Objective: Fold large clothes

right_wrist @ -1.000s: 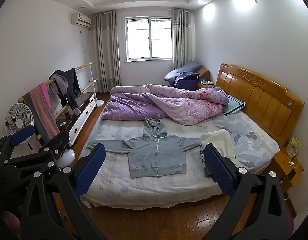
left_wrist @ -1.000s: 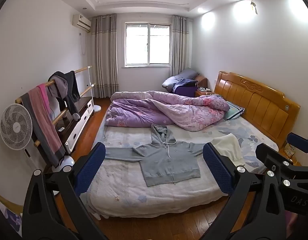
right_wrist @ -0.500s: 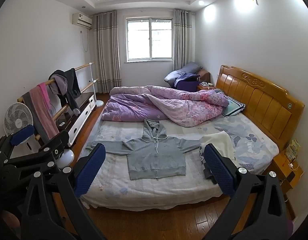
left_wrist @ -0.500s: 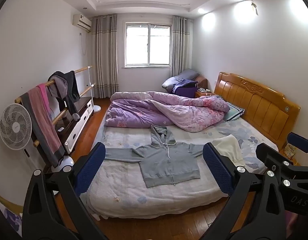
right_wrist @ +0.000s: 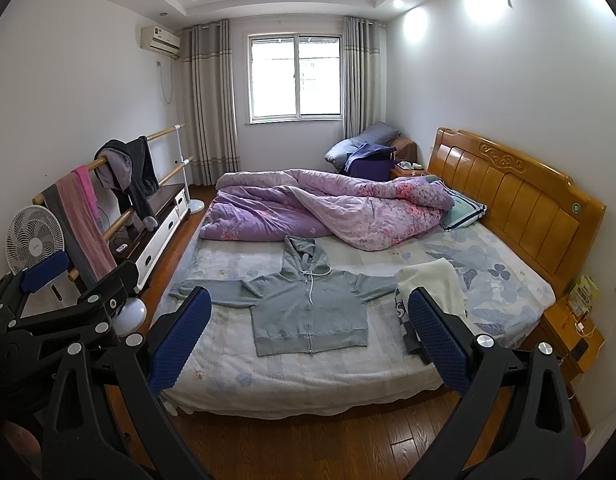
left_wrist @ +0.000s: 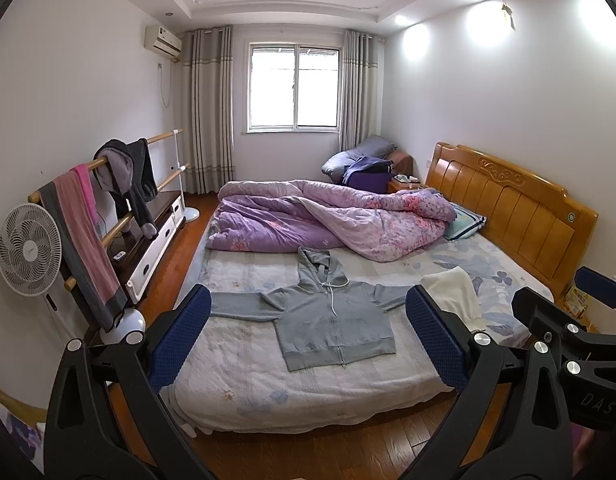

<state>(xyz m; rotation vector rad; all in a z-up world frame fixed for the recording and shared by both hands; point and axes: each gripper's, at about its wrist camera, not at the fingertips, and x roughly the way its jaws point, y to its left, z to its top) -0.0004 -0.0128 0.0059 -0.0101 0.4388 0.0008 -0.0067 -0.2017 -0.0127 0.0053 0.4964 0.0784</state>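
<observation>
Bed (left_wrist: pixel 244 364) holds grey hoodie (left_wrist: pixel 332 320), spread flat, beside purple quilt (left_wrist: pixel 328 216).

Across the room I see a rumpled purple quilt (left_wrist: pixel 328 216) heaped on the bed (left_wrist: pixel 244 364), a wooden headboard (left_wrist: pixel 512 208) to my right, a white fan (left_wrist: pixel 28 250) and a draped clothes rail (left_wrist: pixel 108 184) left, and a curtained window (left_wrist: pixel 294 86).

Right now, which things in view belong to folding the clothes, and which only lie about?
For the job: grey hoodie, spread flat; cream garment beside it; both open tongs, left and right.

Lying about: purple quilt, fan, clothes on rail.
</observation>
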